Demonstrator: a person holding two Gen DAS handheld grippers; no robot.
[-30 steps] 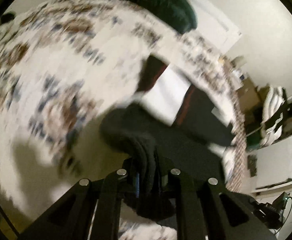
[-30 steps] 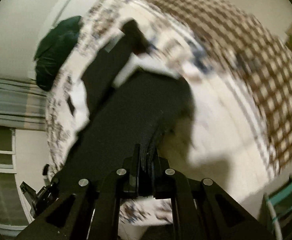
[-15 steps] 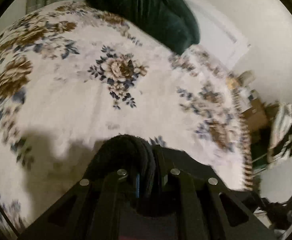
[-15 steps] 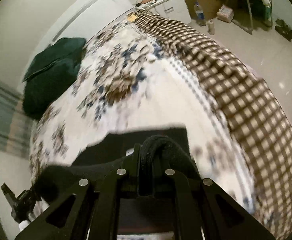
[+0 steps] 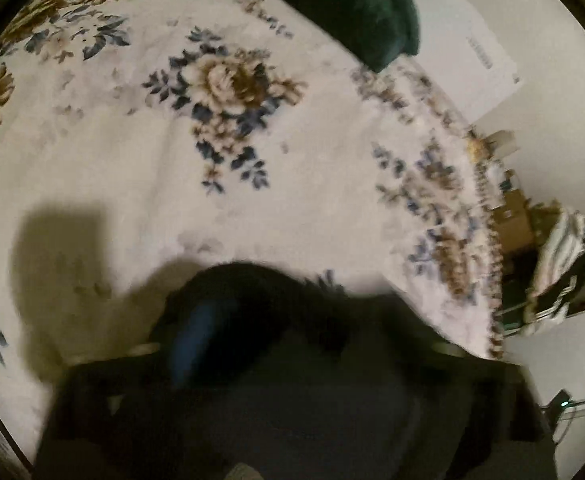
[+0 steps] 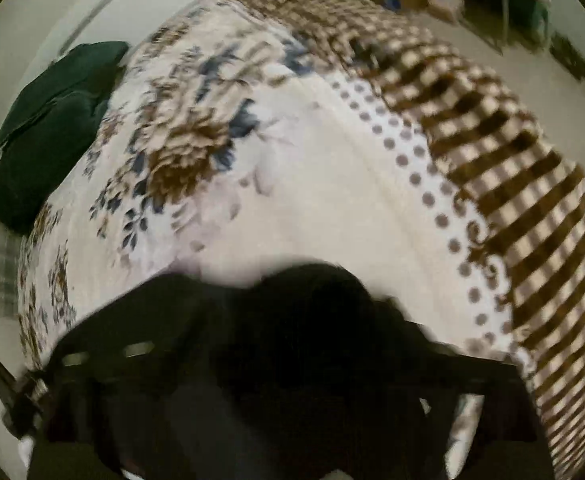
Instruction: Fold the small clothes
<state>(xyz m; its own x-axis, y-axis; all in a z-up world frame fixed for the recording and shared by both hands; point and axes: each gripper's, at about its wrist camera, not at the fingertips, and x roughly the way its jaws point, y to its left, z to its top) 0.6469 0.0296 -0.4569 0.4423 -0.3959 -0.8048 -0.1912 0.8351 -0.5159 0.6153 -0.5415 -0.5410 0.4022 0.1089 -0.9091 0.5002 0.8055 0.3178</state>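
Dark garment bunched at both claws, low over the floral bed.

Left wrist view: the left claw (image 5: 248, 356) is blurred behind a black garment (image 5: 252, 292) above the bed (image 5: 252, 168); its grip cannot be told. A green cushion (image 5: 356, 8) lies at the far edge.
Right wrist view: the right claw (image 6: 304, 356) is likewise smothered in the garment (image 6: 320, 296), near the checked border (image 6: 492, 140); grip unclear.

Blurred black garment (image 5: 252, 304) bunched over floral bedspread (image 5: 172, 152).

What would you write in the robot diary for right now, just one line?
step: folding | black garment bunched over both grippers, blurred | jaws: hidden | surface: floral blanket | aside: green cushion
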